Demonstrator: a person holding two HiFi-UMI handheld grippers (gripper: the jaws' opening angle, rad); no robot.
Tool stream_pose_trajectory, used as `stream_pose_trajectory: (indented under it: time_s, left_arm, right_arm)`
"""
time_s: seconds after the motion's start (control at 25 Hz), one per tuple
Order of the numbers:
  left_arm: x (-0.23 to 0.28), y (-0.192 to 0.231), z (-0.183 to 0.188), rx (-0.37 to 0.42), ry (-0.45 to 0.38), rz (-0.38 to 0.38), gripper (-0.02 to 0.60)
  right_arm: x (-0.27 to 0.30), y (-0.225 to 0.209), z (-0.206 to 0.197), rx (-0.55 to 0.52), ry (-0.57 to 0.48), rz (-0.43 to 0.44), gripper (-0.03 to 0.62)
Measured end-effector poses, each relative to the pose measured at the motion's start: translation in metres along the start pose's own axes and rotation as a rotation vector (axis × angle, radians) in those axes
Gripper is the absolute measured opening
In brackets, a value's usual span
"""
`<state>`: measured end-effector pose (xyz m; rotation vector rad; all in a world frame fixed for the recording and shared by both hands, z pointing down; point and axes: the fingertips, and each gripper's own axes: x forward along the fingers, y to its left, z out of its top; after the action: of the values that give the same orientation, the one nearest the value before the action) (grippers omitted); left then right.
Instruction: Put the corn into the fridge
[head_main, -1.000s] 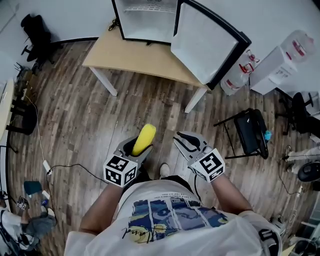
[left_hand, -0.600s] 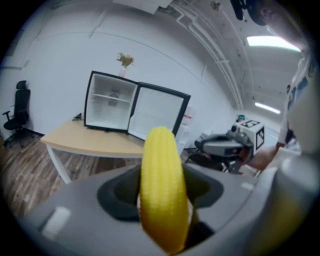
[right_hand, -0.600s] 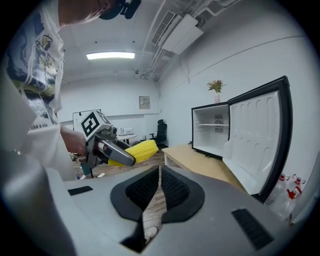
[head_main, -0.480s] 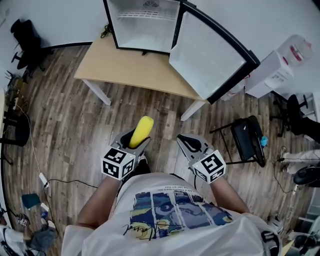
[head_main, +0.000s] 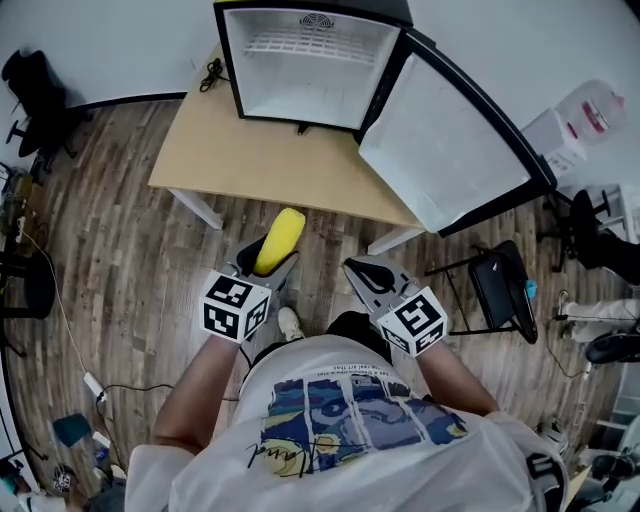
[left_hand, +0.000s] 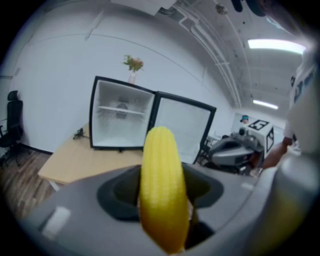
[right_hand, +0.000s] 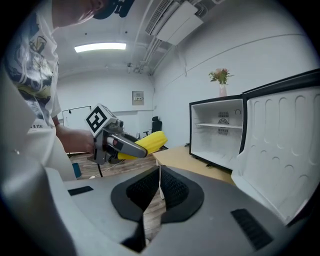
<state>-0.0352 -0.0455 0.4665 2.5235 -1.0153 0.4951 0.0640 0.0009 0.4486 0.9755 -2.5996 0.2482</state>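
A yellow corn cob (head_main: 281, 238) sticks out forward from my left gripper (head_main: 266, 264), which is shut on its lower end; in the left gripper view the corn (left_hand: 161, 185) stands upright between the grey jaws. My right gripper (head_main: 362, 272) is beside it, shut and empty, its dark pads (right_hand: 167, 189) pressed together. Ahead, a small fridge (head_main: 310, 62) stands on a light wooden table (head_main: 250, 160), with its door (head_main: 450, 150) swung wide to the right. Its white inside with one wire shelf (left_hand: 121, 111) holds nothing. Both grippers hang over the floor, short of the table's near edge.
A black folding stool (head_main: 503, 283) stands on the floor to the right. White containers (head_main: 585, 110) sit by the right wall and a black office chair (head_main: 28, 75) at far left. A flower vase (left_hand: 132, 66) tops the fridge. Cables lie on the wooden floor (head_main: 110, 270).
Both grippers have moved forward toward the table and fridge, which now sit nearer and larger in view. The corn stays held in the left gripper; the right stays shut.
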Motion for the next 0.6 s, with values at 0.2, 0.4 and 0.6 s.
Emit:
stream_pose_trajectory:
  time_s: [0.2,0.4,0.6]
  left_arm:
    - [0.021,0.046,0.035,0.015,-0.022,0.035,0.25]
    - [0.058,0.09,0.077,0.036,-0.034,0.083,0.25]
    - [0.098,0.129,0.126,0.057,-0.032,0.143,0.25]
  right_arm:
    - [0.027,-0.015,0.017,-0.006,0.01,0.03,0.015]
    - [0.059,-0.053,0.028,-0.001,0.008,0.072,0.015]
    - [0.084,-0.095,0.052,-0.042,-0.009,0.129,0.015]
